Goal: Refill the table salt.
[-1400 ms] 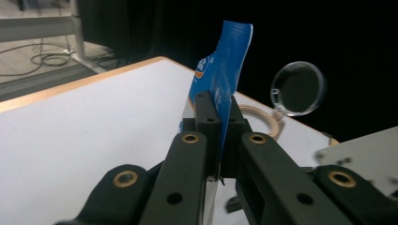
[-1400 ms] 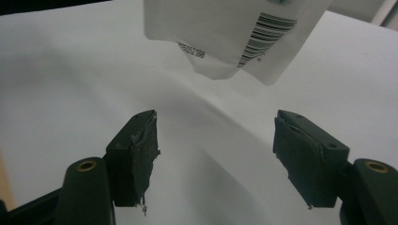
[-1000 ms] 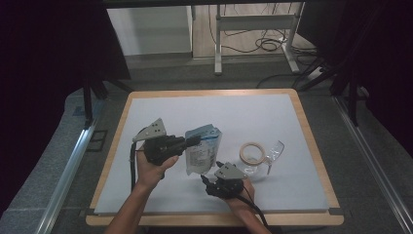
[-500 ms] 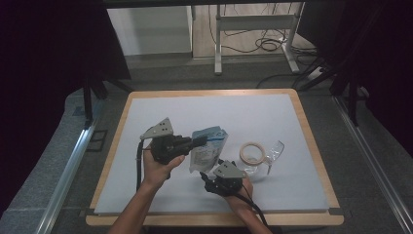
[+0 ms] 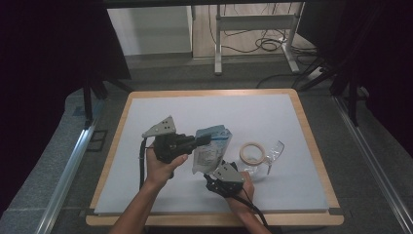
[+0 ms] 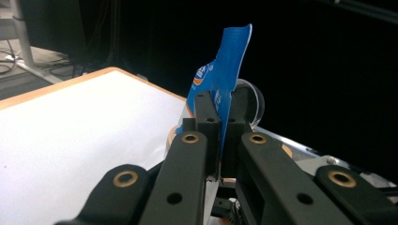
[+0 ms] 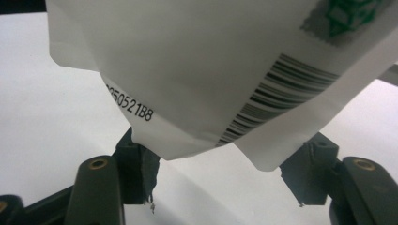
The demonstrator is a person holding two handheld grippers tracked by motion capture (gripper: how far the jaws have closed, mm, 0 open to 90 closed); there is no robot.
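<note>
A white pouch (image 5: 209, 148) with a blue top edge hangs upright over the white table mat (image 5: 146, 122). My left gripper (image 5: 199, 140) comes in from the left and is shut on that blue top strip (image 6: 225, 70), its jaws (image 6: 220, 108) clamped tight on both faces. My right gripper (image 5: 213, 170) sits just below the pouch. In the right gripper view the pouch's barcoded bottom (image 7: 211, 70) lies between its jaws (image 7: 220, 173), which have just been closing. The right pad (image 7: 302, 171) still stands a little apart from the corner.
A tan tape ring (image 5: 253, 152) lies on the mat right of the pouch. A clear plastic piece (image 5: 273, 151) lies beside it. The wooden table rim (image 5: 311, 146) frames the mat. Dark curtains, a metal stand and cables are beyond the far edge.
The left gripper and the pouch have shifted slightly to the right and the pouch now hangs more over the right gripper. The right hand has stayed in place.
</note>
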